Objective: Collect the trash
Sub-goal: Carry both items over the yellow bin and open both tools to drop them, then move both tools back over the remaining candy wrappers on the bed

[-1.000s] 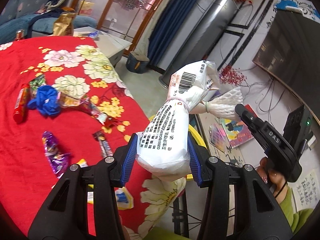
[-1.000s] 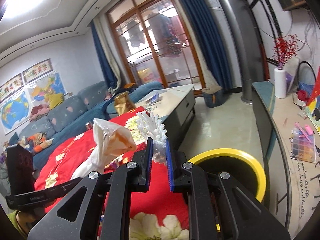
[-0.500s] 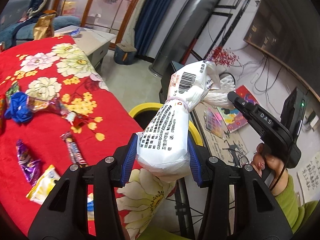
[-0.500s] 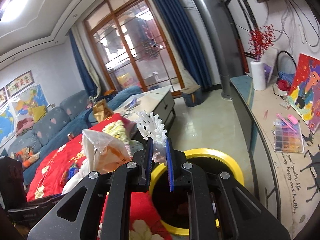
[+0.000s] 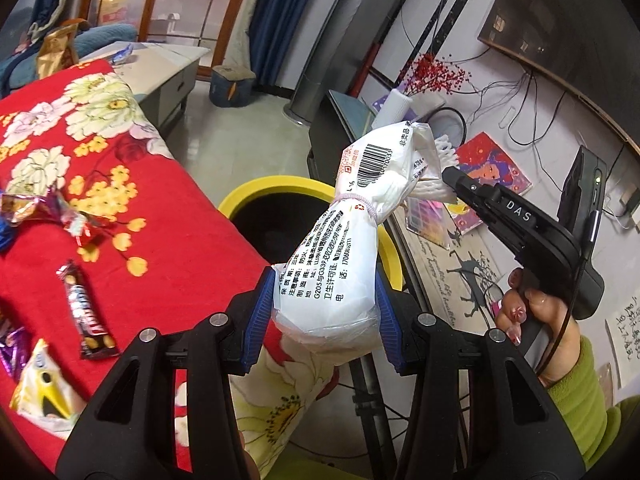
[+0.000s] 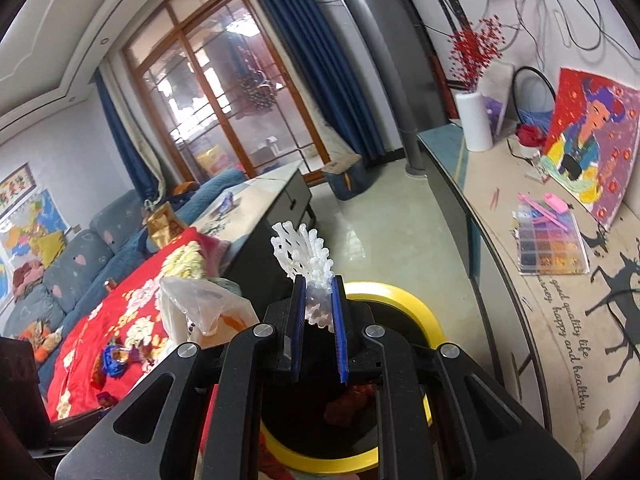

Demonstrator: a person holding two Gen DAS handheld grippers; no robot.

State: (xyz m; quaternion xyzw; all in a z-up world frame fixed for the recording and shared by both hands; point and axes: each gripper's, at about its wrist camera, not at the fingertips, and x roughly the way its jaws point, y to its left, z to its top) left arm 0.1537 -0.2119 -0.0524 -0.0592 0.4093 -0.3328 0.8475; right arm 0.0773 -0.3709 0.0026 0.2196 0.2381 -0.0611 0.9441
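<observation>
White bag [image 5: 340, 264] clamped in left gripper [image 5: 325, 312] above yellow bin [image 5: 280, 188], foam net [image 6: 308, 268] pinched in right gripper [image 6: 318, 320] over bin, wrappers [image 5: 86, 316] on red cloth [image 5: 168, 216] beside it

Domestic living room. A blue upholstered sofa [image 6: 76, 248] stands at the far left beneath wall maps [image 6: 24, 236]; beside it is a low coffee table [image 6: 260, 204]. Wood-framed glazed doors [image 6: 228, 108] with blue curtains [image 6: 320, 60] close the far end. A long sideboard [image 6: 500, 280] along the right wall carries a white vase [image 6: 474, 120] of red berry sprigs, a framed picture [image 6: 588, 140] and a bead tray [image 6: 550, 240]. The near worktop wears a red floral cloth [image 5: 60, 168], with a yellow-rimmed bin [image 5: 280, 188] on the tiled floor [image 6: 380, 240].
</observation>
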